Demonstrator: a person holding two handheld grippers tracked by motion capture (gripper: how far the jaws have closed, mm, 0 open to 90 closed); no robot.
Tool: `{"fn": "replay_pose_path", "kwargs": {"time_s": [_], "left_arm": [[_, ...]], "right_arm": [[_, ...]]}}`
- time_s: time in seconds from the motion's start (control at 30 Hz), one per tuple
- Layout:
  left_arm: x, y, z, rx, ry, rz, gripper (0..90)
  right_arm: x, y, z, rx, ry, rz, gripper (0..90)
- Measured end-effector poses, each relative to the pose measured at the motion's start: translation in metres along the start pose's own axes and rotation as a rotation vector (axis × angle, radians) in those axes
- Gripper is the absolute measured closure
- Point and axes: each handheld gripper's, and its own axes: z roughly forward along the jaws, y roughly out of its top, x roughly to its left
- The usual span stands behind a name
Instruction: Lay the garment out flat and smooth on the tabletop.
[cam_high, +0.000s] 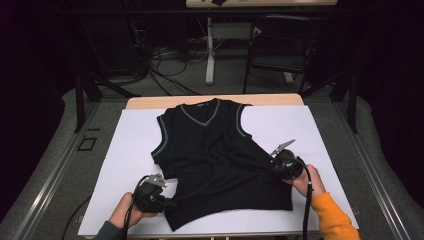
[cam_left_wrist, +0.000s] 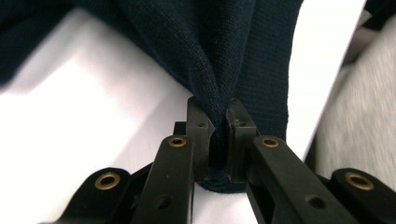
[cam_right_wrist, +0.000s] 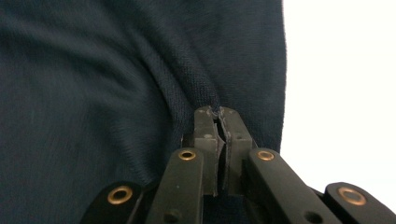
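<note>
Lying mid-frame on the white table (cam_high: 130, 145), the dark knit vest (cam_high: 215, 150) shows grey trim; close up, left gripper (cam_left_wrist: 218, 128) and right gripper (cam_right_wrist: 218, 135) each pinch ribbed fabric.

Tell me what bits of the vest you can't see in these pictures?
- High view: the vest's underside is hidden by its own front; its label is too small to read.
- Left gripper view: the pinched cloth is hidden between the left tool's jaws.
- Right gripper view: the vest's hem is cut off by the picture's edges; the right tool covers the pinched fold.
</note>
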Motion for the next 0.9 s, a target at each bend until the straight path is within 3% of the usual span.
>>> {"fn": "replay_pose_path", "kwargs": {"time_s": [0.1,0.13,0.2,0.27,0.33,0.4,0.47,0.57,0.67,0.73,0.8,0.83,0.9], "left_arm": [[0.000,-0.008,-0.005,0.010,-0.027,-0.013,81.7],[0.000,-0.007,-0.006,0.018,-0.026,-0.015,77.4],[0.003,-0.003,-0.010,0.013,-0.009,-0.034,59.0],[0.009,0.002,-0.019,-0.026,0.012,-0.064,46.3],[0.017,0.008,-0.028,-0.079,0.055,-0.098,38.7],[0.029,0.016,-0.035,-0.114,0.122,-0.123,36.6],[0.045,0.025,-0.035,-0.113,0.204,-0.169,35.3],[0.070,0.037,-0.019,-0.087,0.268,-0.230,33.1],[0.086,0.045,0.003,-0.042,0.279,-0.251,30.7],[0.085,0.050,0.007,-0.046,0.303,-0.212,31.3],[0.082,0.053,0.013,-0.061,0.335,-0.157,41.8],[0.080,0.054,0.014,-0.070,0.323,-0.130,47.8],[0.080,0.057,0.017,-0.093,0.280,-0.101,69.5]], "right_arm": [[0.007,-0.008,-0.002,0.045,0.028,-0.027,86.5],[0.008,-0.007,-0.003,0.051,0.037,-0.030,84.3],[0.006,-0.003,-0.007,0.026,0.070,-0.023,70.6],[0.000,0.003,-0.012,-0.048,0.079,-0.009,62.4],[-0.010,0.010,-0.015,-0.111,0.059,0.021,53.1],[-0.018,0.018,-0.010,-0.163,0.007,0.056,47.5],[-0.025,0.026,-0.001,-0.164,-0.060,0.080,42.3],[-0.030,0.034,0.017,-0.149,-0.064,0.098,39.0],[-0.029,0.037,0.029,-0.119,-0.043,0.093,41.3],[-0.027,0.035,0.033,-0.107,-0.021,0.087,47.7],[-0.028,0.033,0.033,-0.124,0.027,0.106,59.2],[-0.028,0.033,0.034,-0.144,0.048,0.116,66.1],[-0.026,0.032,0.033,-0.139,0.076,0.102,78.3]]}}
